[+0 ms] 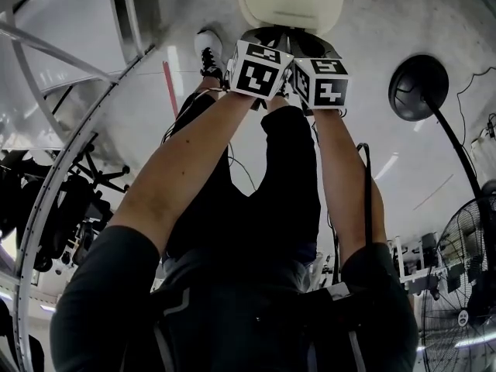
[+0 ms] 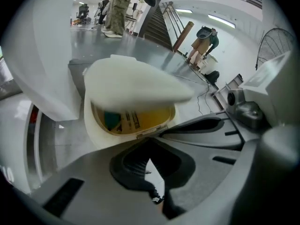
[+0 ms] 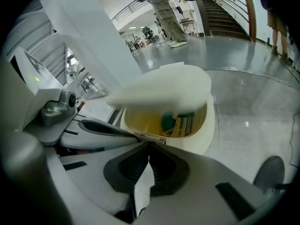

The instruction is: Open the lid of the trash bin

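Observation:
A cream trash bin (image 1: pixel 291 2) stands on the grey floor just ahead of both grippers. In the left gripper view its lid (image 2: pixel 136 86) stands raised over the opening, and the yellow inside (image 2: pixel 140 118) shows with something green in it. The right gripper view gives the same lid (image 3: pixel 164 86) and opening (image 3: pixel 159 121). My left gripper (image 2: pixel 149 139) is shut, its tips meeting at the bin's near rim. Close beside it, my right gripper (image 3: pixel 150 143) is also shut at that rim. I see nothing held between either pair of jaws. Marker cubes (image 1: pixel 262 68) hide the tips from the head view.
The person's shoe (image 1: pixel 209 51) is left of the bin, beside a red strip (image 1: pixel 169 87) on the floor. A black round stand base (image 1: pixel 418 87) and a floor fan (image 1: pixel 473 262) are at the right. A curved white railing (image 1: pixel 62 169) runs along the left. People stand far off by a staircase (image 2: pixel 161 25).

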